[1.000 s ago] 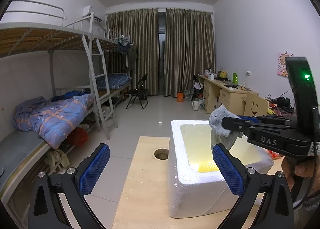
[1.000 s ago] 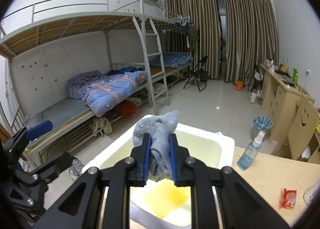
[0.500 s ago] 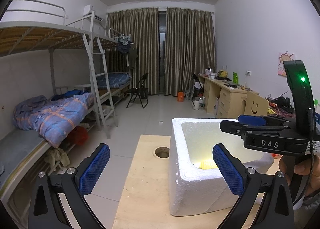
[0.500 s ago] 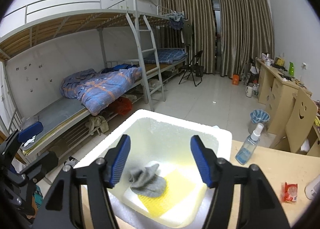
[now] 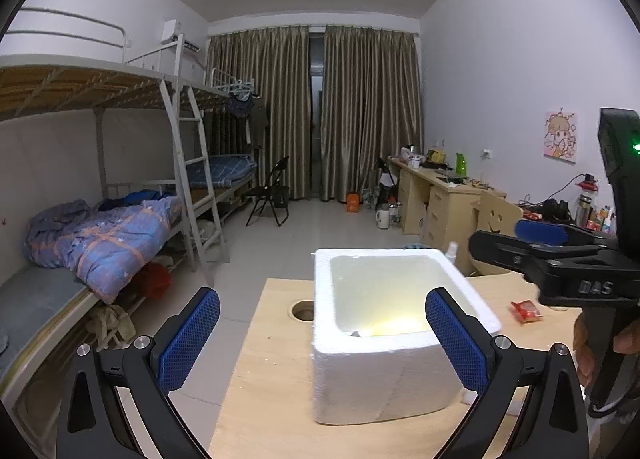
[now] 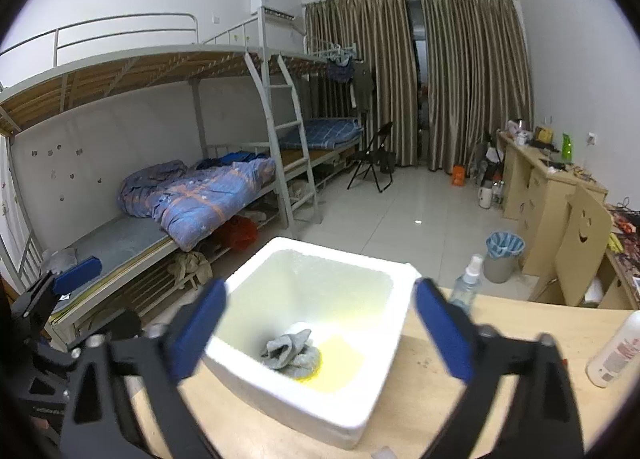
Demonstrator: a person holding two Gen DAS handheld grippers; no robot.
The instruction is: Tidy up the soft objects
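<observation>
Grey sock (image 6: 291,353) released into white foam box (image 6: 384,387).
Right gripper (image 6: 320,331) jaws opening, empty; left gripper (image 5: 322,335) wide, empty; item stowed.

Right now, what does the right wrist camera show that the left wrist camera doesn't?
Only the right wrist view shows the grey sock lying in the foam box, a spray bottle and a blue-lined bin. Only the left wrist view shows the red packet and the table's round hole. Both show the white foam box, the table and the bunk bed.
</observation>
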